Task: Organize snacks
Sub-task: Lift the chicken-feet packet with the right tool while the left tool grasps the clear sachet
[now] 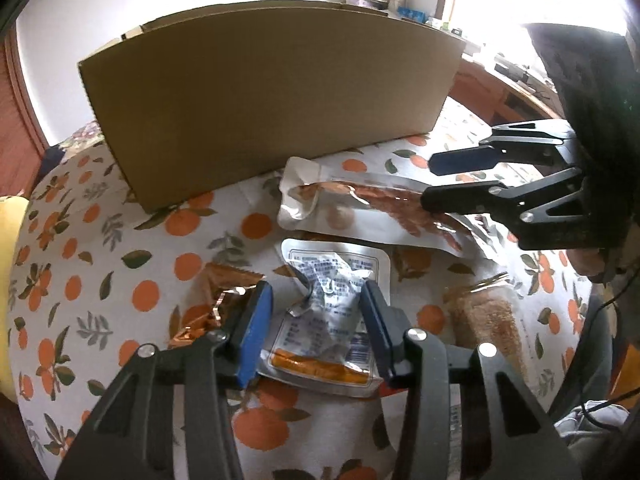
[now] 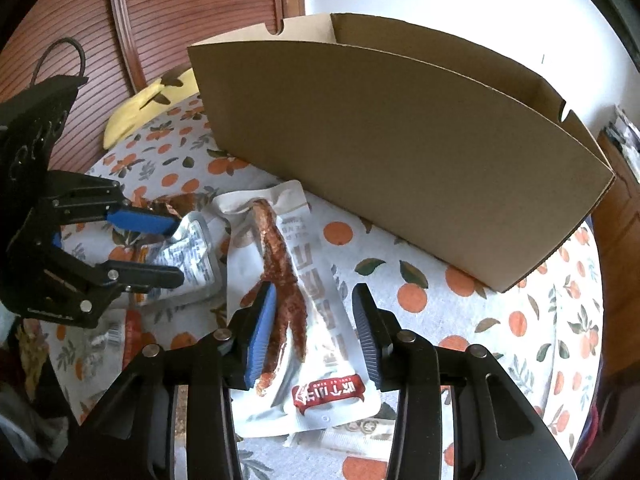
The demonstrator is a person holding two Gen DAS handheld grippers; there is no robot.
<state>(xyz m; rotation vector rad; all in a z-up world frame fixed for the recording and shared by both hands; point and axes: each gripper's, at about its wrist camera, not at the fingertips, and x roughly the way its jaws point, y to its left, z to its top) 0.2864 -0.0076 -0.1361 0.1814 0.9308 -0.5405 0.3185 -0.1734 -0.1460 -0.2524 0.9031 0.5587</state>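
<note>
A silver foil snack pouch (image 1: 332, 304) with an orange strip lies on the orange-print tablecloth (image 1: 120, 264). My left gripper (image 1: 316, 296) is open, its jaws on either side of the pouch just above it; it also shows in the right wrist view (image 2: 176, 248). A long white pouch with a red-brown chicken foot (image 2: 292, 292) lies beside it. My right gripper (image 2: 314, 300) is open, its jaws straddling that pouch; it also shows in the left wrist view (image 1: 430, 182). An open cardboard box (image 2: 400, 152) stands behind both pouches.
An orange foil packet (image 1: 216, 300) lies left of the silver pouch, a clear bag of brown snacks (image 1: 484, 320) to its right. A yellow banana-shaped plush (image 2: 148, 104) lies at the table's far edge by a wooden slatted door (image 2: 168, 12). More packets (image 2: 128, 332) lie near the front edge.
</note>
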